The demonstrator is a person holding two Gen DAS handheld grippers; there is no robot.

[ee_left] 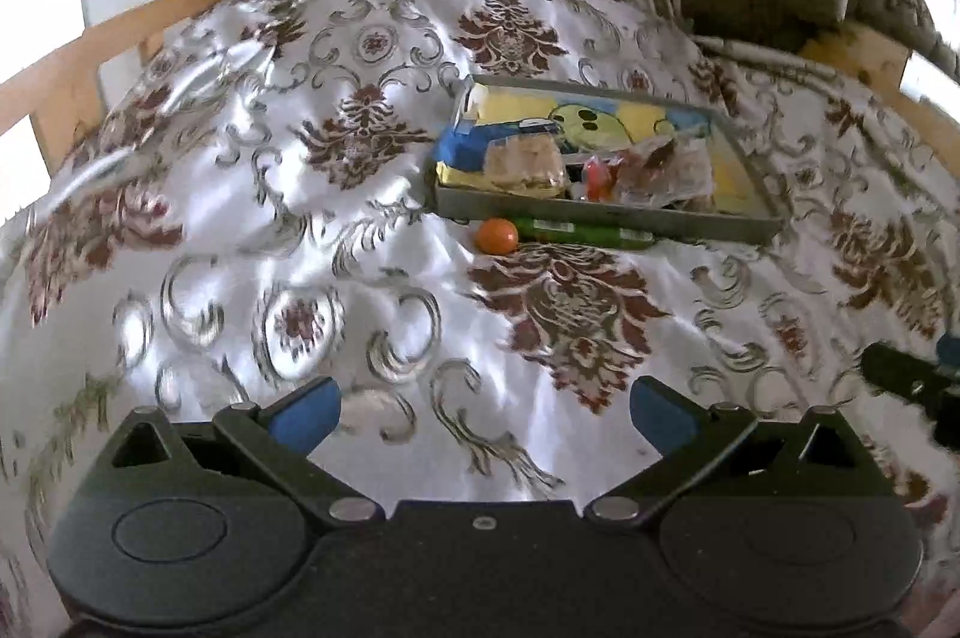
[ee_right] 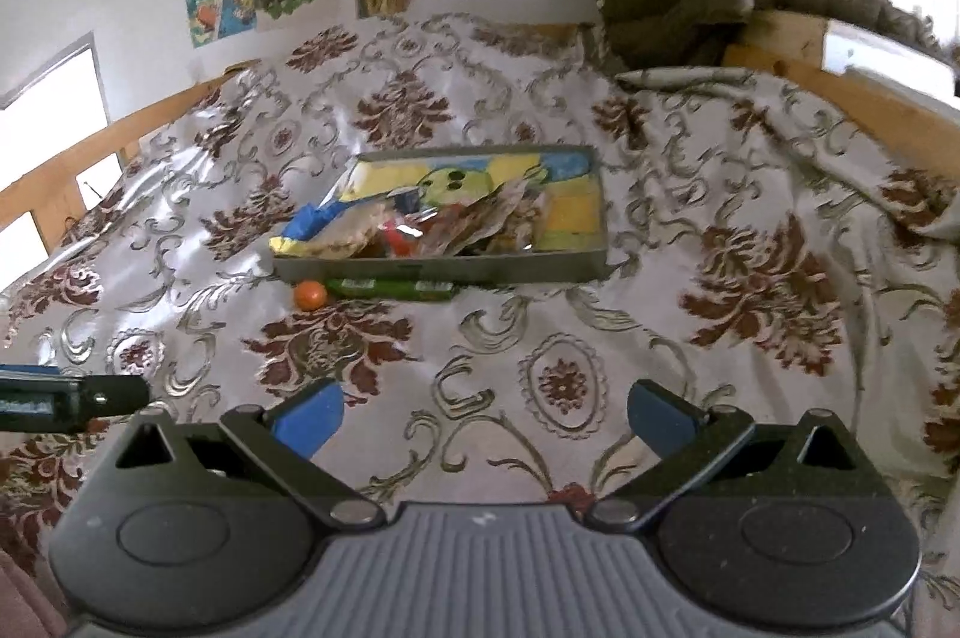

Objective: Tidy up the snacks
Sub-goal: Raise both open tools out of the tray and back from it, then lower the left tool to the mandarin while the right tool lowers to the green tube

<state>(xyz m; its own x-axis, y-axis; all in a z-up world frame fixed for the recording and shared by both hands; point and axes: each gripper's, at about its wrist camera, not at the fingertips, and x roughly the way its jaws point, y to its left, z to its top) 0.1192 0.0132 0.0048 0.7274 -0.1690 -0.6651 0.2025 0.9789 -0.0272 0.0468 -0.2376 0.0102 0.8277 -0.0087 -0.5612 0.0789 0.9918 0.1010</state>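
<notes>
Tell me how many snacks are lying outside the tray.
2: an orange ball and a green packet, side by side on the cloth against the tray's near wall. The tray could hide others.

The tray's point(ee_left: 606, 213) near wall hid the snack wrappers' point(ee_left: 654, 176) lower parts; their labels were too blurred to read.

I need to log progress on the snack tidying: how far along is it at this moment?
Mostly done: several wrapped snacks already lie piled in the grey tray. Nothing is in hand: the left gripper and the right gripper are both open and empty, back from the tray. Left: the orange ball and the green packet on the bedspread against the tray's near wall.
</notes>
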